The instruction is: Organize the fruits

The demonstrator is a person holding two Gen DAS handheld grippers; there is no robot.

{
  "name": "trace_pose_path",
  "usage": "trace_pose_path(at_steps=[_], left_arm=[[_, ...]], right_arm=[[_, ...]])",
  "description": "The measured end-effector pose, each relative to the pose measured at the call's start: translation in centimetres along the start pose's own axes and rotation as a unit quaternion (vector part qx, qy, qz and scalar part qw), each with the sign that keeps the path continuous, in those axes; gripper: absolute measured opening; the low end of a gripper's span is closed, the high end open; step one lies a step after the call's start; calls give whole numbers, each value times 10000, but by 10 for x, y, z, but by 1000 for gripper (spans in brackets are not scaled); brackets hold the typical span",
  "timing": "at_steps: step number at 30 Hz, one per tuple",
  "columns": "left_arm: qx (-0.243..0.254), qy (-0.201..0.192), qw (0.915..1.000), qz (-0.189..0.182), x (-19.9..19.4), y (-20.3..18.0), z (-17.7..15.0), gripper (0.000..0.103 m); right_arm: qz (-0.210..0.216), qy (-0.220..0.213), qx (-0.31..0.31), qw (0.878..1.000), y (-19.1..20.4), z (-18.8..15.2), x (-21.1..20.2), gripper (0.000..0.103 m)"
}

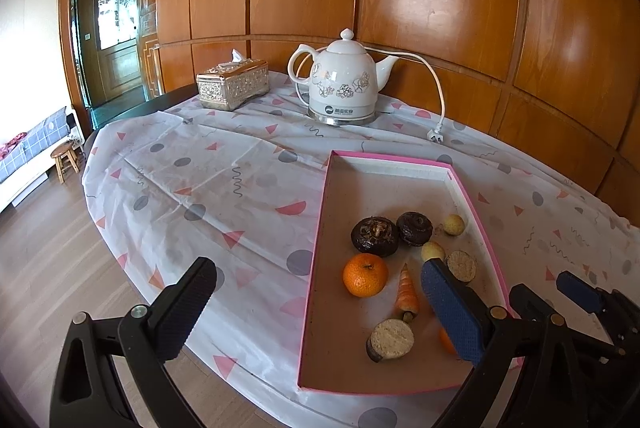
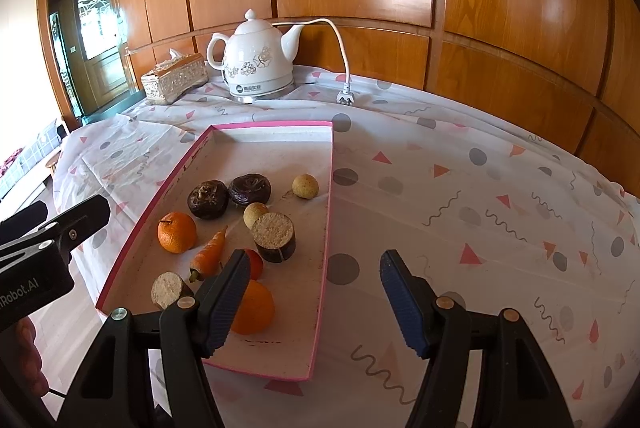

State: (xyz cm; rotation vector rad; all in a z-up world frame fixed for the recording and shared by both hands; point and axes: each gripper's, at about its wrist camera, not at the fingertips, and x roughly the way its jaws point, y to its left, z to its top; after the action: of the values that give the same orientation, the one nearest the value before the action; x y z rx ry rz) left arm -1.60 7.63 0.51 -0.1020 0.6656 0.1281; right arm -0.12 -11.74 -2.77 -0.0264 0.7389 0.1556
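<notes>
A pink-rimmed shallow box [image 1: 400, 159] [image 2: 272, 125] on the table holds produce: a mandarin [image 1: 365, 275] [image 2: 177, 232], a carrot [image 1: 407, 294] [image 2: 210, 254], two dark round fruits [image 1: 374, 234] [image 2: 208, 199], two small pale fruits [image 1: 454, 225] [image 2: 305, 185], two cut dark-skinned stubs [image 1: 390, 340] [image 2: 274, 236] and a larger orange [image 2: 254, 308]. My left gripper [image 1: 320, 312] is open and empty, straddling the box's left wall. My right gripper [image 2: 316, 302] is open and empty, straddling the box's right wall near the front; it also shows in the left wrist view [image 1: 580, 292].
A white electric kettle [image 1: 344, 83] [image 2: 258, 61] with a loose plug [image 1: 435, 135] [image 2: 345, 97] and a silver tissue box [image 1: 232, 85] [image 2: 174, 79] stand at the back by the wood-panelled wall. A patterned cloth [image 1: 224, 187] covers the table. A stool [image 1: 66, 157] stands on the floor to the left.
</notes>
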Motion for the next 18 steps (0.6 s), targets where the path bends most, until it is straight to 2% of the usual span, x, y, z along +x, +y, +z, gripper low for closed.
trace_pose_path(at_steps=[18], left_arm=[[64,-55,10000,18,-3,-3,-2,103]], right_arm=[[5,33,-19,10000,1,-1,3,68]])
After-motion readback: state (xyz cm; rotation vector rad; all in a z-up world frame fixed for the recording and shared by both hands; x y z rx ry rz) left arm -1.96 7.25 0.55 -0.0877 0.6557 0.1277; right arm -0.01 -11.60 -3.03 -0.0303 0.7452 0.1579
